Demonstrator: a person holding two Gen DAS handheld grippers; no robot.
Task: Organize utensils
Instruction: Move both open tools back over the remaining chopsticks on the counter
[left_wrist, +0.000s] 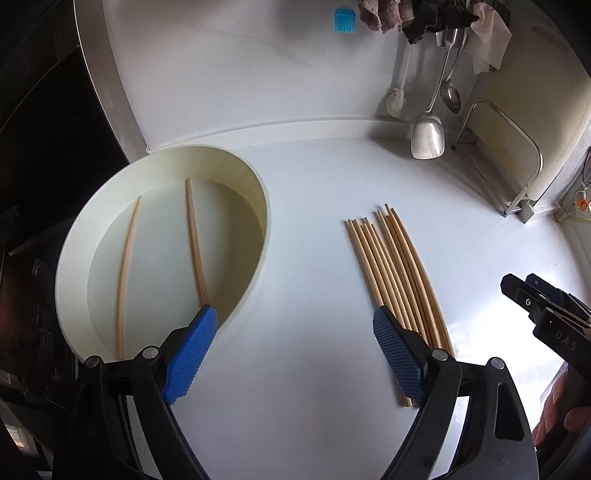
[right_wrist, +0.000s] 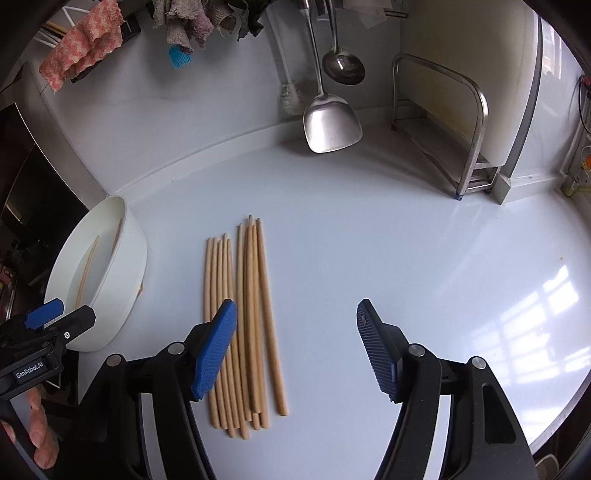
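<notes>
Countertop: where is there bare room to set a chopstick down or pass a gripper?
Widest bare patch: right of the chopstick bundle, in front of the steel rack. A narrower strip lies between the bundle and the white tub. It is crowded at the back wall under the hanging spatula and ladle.

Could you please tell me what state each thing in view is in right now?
Left gripper: open, holding nothing.
Right gripper: open, holding nothing.
Tub: open-topped, two chopsticks inside.
Chopstick bundle: lying flat on the counter, beside the tub.
Spatula: hanging upright at the wall.
Ladle: hanging beside it.
</notes>
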